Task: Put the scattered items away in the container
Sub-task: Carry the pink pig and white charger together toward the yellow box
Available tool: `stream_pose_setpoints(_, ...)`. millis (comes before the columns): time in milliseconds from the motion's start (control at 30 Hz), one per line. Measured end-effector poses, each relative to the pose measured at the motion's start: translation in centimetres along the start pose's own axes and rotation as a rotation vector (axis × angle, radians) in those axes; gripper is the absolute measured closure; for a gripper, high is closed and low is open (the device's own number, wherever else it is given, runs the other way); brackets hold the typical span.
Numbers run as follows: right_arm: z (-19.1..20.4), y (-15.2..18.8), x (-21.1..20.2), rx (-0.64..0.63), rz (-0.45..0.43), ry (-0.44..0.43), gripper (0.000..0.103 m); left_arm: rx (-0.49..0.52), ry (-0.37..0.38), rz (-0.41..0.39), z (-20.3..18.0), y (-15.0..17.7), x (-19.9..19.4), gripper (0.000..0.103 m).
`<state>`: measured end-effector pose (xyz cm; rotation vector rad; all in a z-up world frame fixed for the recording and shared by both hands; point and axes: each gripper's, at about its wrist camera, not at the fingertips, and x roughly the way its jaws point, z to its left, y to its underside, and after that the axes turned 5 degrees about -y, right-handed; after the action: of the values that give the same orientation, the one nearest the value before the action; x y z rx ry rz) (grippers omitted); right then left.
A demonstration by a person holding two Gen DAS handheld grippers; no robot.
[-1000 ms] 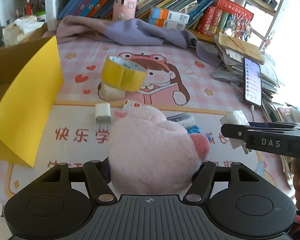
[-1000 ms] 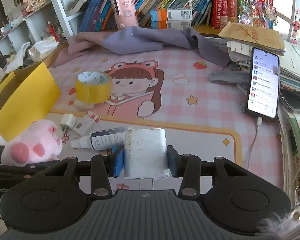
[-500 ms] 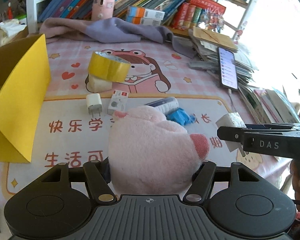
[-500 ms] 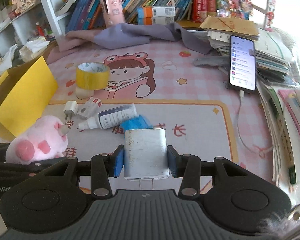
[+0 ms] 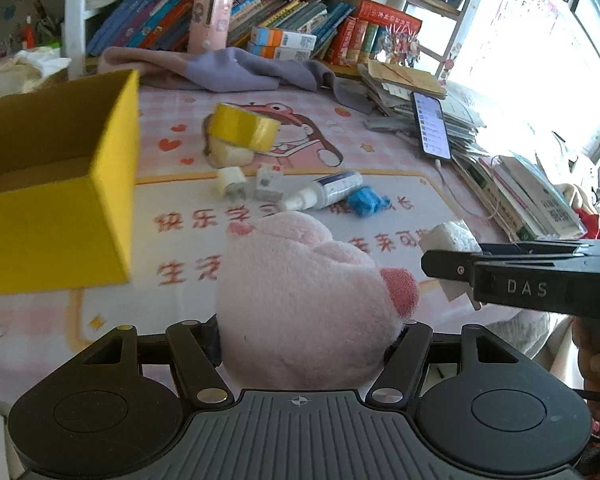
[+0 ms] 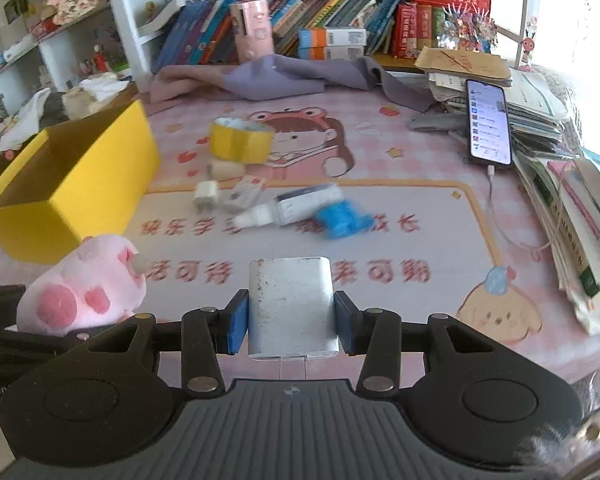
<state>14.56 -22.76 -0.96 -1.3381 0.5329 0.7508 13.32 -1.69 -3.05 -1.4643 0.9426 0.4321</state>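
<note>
Left gripper (image 5: 300, 336) pinches the pink plush pig (image 5: 308, 304); right gripper (image 6: 290, 316) clamps a white charger (image 6: 291, 306), near the yellow box (image 6: 76, 184)

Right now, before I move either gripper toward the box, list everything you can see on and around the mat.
box: 1, yellow, open, left edge of mat
tape roll: 1, yellow, mid-mat, resting on a pale block
small plug: 1, white, right of the box
small carton: 1, white, beside the small plug
spray bottle: 1, white, lying down mid-mat
blue item: 1, blue, blurred, beside the bottle
phone: 1, screen lit, on paper stack at right, cabled
cloth: 1, purple-pink, back of mat
books: many, shelf behind
plush pig: 1, pink, in left gripper
charger block: 1, white, in right gripper
</note>
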Motion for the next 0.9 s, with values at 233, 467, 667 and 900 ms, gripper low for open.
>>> stream_pose_setpoints(233, 4.5, 3.8, -1.6, 0.032, -0.005, -0.003, 0.062, 0.052, 0.004, 0.009, 2.1, 3.2, -3.2, 0.037)
stream_pose_setpoints(467, 8.7, 5.2, -2.6, 0.015, -0.013, -0.038, 0.062, 0.038, -0.023, -0.013, 4.7, 5.0, -6.0, 0.037)
stream_pose_setpoints(667, 12.1, 4.8, -3.0, -0.062, -0.026, -0.072, 0.061, 0.015, -0.054, -0.051, 6.7, 5.7, -7.8, 0.037)
stream_pose_setpoints(900, 15.4, 4.3, -2.2, -0.129, -0.016, -0.132, 0.061, -0.026, -0.107, -0.08, 9.3, 6.1, -9.3, 0.037)
